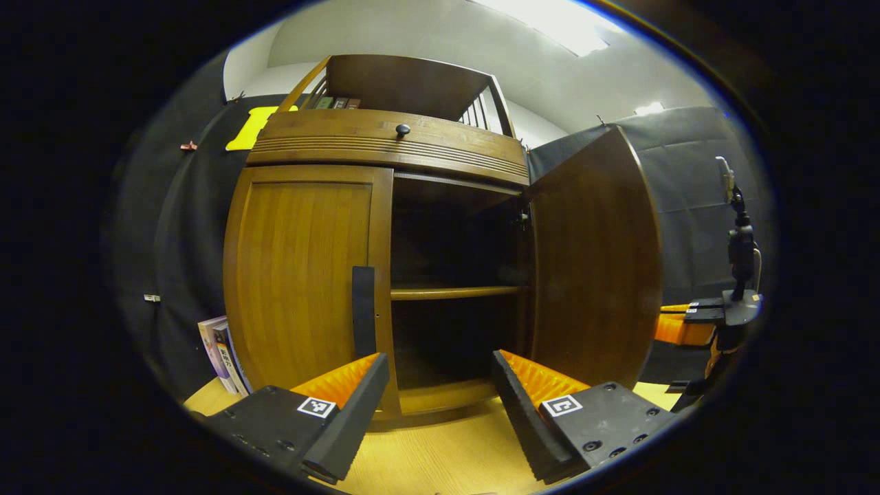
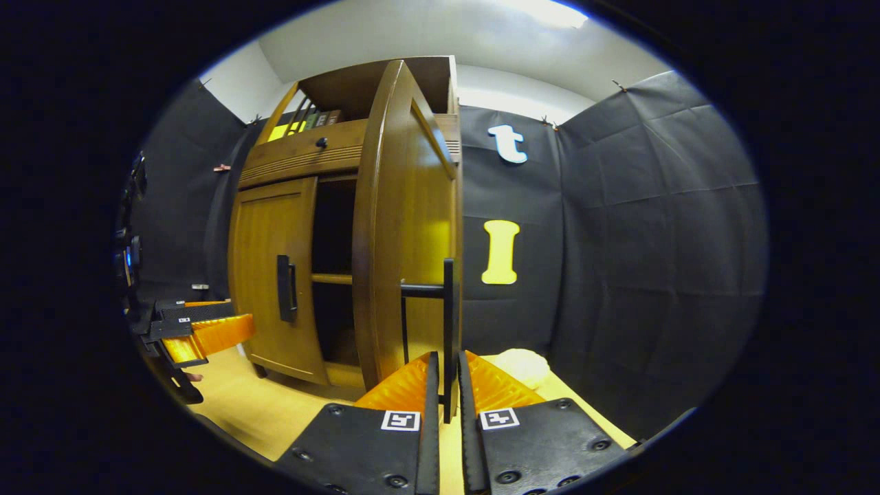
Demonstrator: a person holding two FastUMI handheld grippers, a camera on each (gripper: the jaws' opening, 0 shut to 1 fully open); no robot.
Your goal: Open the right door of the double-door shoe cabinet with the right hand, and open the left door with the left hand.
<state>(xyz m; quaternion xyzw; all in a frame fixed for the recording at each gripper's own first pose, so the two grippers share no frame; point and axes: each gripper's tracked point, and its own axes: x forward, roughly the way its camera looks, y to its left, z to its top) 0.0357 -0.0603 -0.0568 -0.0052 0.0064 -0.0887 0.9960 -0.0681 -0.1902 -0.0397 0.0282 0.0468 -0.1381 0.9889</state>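
- Left gripper view: the left gripper (image 1: 440,399) hangs with its fingers spread wide and nothing between them, squared up to the shoe cabinet (image 1: 385,137), I'd say so it can go for the left door's handle (image 1: 364,309) next. The left door (image 1: 306,275) sits flush and closed, the right door (image 1: 595,261) is swung wide, baring the inner shelf (image 1: 454,292)
- Right gripper view: the right gripper (image 2: 445,385) has its fingers pinched on the right door's handle (image 2: 448,323), a thin upright bar, holding that door out edge-on. The other gripper waits low at the left, near the closed door's handle
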